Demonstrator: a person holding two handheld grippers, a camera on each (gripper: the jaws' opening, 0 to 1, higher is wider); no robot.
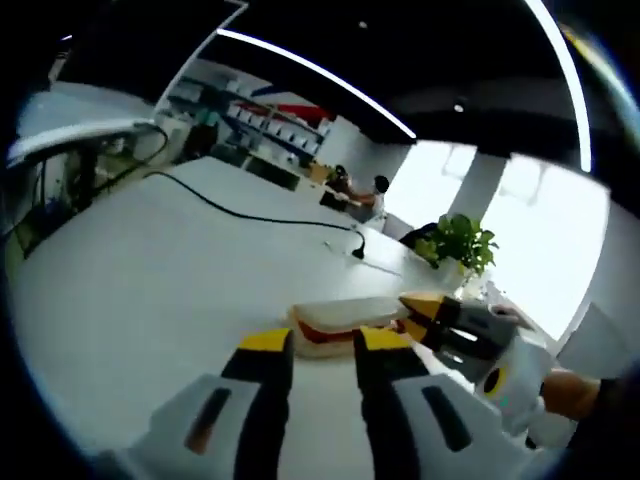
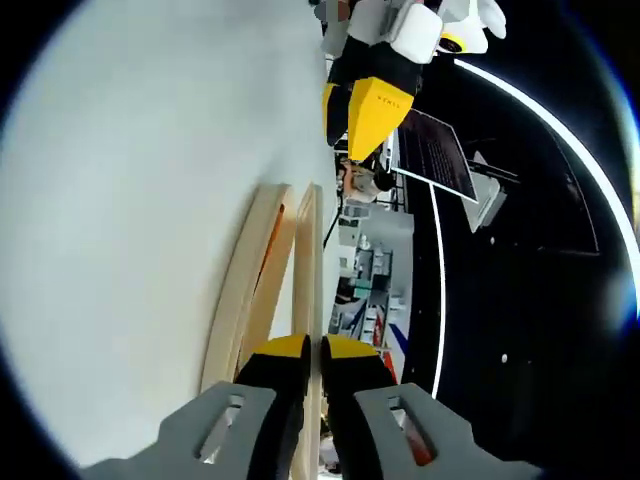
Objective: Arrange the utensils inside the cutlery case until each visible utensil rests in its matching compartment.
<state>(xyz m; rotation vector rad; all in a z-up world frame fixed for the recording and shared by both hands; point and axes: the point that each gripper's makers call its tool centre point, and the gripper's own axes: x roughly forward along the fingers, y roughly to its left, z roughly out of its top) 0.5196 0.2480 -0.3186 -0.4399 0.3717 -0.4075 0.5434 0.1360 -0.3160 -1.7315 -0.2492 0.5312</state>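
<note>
White laminate covered the long desk [image 1: 150, 290], a black cable [image 1: 240, 212] trailing across it toward a green potted plant [image 1: 462, 242] at the far edge. Your left gripper [image 1: 322, 352] hovered above the desk with its yellow-tipped jaws narrowly parted and holding nothing. Just beyond them lay the pale wooden cutlery case [image 1: 345, 318], something red showing inside; which compartment, you could not tell. Your right gripper [image 2: 313, 352] reached the case from the right, jaws nearly together at the case's rim [image 2: 305, 260]; whether they pinched it was unclear. Probably you were steadying the case before sorting.
</note>
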